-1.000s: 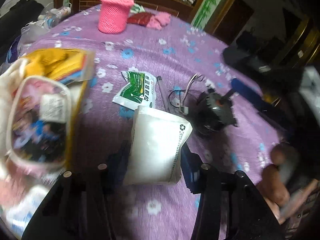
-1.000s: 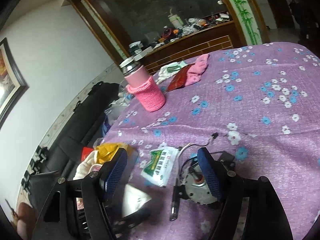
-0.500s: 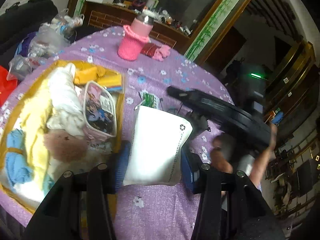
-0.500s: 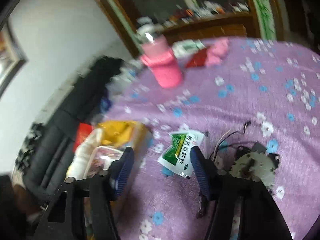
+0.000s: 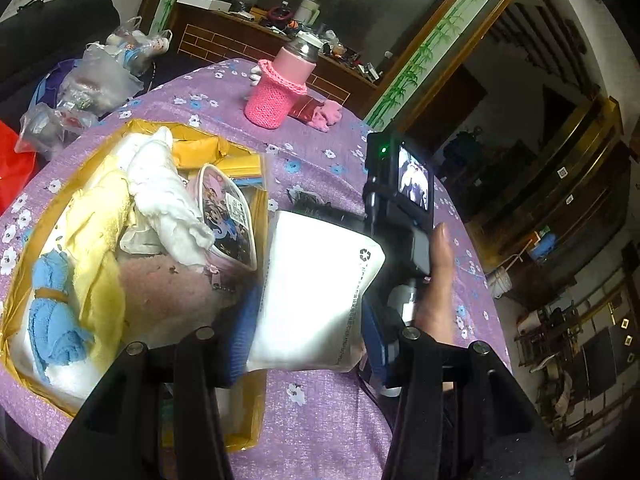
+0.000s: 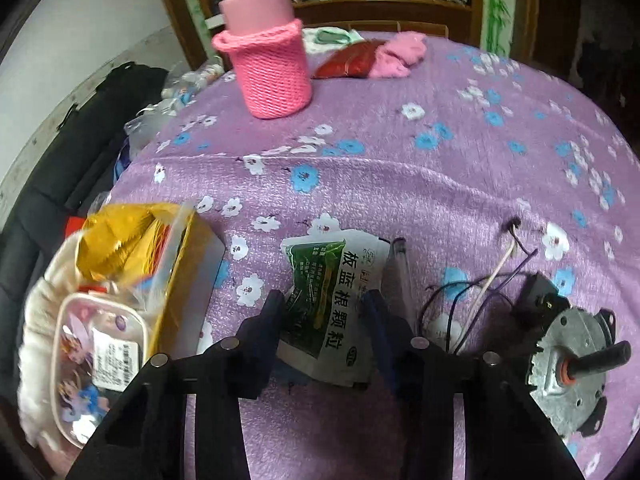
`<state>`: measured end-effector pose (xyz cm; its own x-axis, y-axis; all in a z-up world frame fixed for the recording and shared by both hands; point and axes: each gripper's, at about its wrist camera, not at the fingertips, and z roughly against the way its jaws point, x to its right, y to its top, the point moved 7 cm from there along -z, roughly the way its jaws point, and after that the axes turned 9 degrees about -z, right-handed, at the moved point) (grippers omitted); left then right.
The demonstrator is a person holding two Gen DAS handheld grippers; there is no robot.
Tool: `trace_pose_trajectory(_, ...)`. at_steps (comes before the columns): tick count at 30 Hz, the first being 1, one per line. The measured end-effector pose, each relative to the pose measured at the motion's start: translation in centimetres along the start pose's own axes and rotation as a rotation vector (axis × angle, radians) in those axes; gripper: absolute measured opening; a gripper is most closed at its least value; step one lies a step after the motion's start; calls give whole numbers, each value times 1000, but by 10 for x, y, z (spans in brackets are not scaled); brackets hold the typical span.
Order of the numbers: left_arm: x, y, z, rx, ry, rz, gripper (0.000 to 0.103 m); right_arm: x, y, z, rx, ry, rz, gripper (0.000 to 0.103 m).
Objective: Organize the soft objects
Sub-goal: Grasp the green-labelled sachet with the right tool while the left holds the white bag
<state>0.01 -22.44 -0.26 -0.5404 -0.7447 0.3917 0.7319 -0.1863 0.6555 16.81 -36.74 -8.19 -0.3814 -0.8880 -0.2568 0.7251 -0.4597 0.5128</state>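
White pouch (image 5: 316, 292) clamped in the left gripper (image 5: 308, 324), just beside the yellow box (image 5: 256, 420) of soft items.
Right gripper (image 6: 326, 320) is closing around a green sachet (image 6: 332, 288) lying flat on the worktop (image 6: 420, 184), just beside the box; pads look not yet pressing. Purple flowered cloth covers the worktop; a pink sleeved flask (image 6: 268, 64) stands far behind the box, before a dark wooden cabinet (image 5: 224, 40).
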Motion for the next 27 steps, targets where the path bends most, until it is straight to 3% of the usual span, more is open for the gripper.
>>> trace_pose_trajectory(1, 0, 0, 0, 2, 0, 0, 46, -2, -1, 4, 9, 1, 11, 25)
trace_pose_trajectory(2, -1, 0, 1, 3, 2, 2, 46, -4, -2, 10, 9, 21, 18, 11)
trace_pose_trajectory(4, -2, -1, 1, 1, 2, 7, 46, -5, -8, 22, -1, 56, 37, 1)
trace_pose_trajectory(9, 2, -4, -1, -7, 3, 3, 46, 12, -34, 53, -11, 165, 37, 0)
trace_pose_trajectory(13, 7, -9, -8, -21, 13, -12, 46, 15, -39, 67, 38, 272, 32, 1)
trace_pose_trajectory(14, 8, -9, -9, -27, 16, -14, 46, 14, -37, 67, 34, 288, 25, 3)
trace_pose_trajectory(16, 8, -9, -9, -30, 25, -11, 46, 8, -33, 61, 13, 268, 20, 23)
trace_pose_trajectory(17, 8, -8, -8, -27, 30, -13, 46, 6, -31, 60, 17, 249, 32, 51)
trace_pose_trajectory(18, 8, -7, -7, -23, 34, -11, 46, 2, -25, 57, 34, 233, 49, 59)
trace_pose_trajectory(20, 8, -7, -4, -18, 36, -10, 46, -2, -18, 43, 19, 147, 71, 53)
trace_pose_trajectory(22, 8, -8, -3, -19, 41, -13, 46, -9, -16, 29, -5, 134, 75, 49)
trace_pose_trajectory(24, 8, -9, -1, -19, 44, -15, 46, -16, -18, 15, -24, 101, 101, 34)
trace_pose_trajectory(26, 6, -10, -1, -19, 47, -15, 46, -20, -22, 9, 6, 54, 152, 30)
trace_pose_trajectory(27, 5, -11, 0, -19, 47, -12, 46, -22, -23, 10, 16, 38, 167, 17)
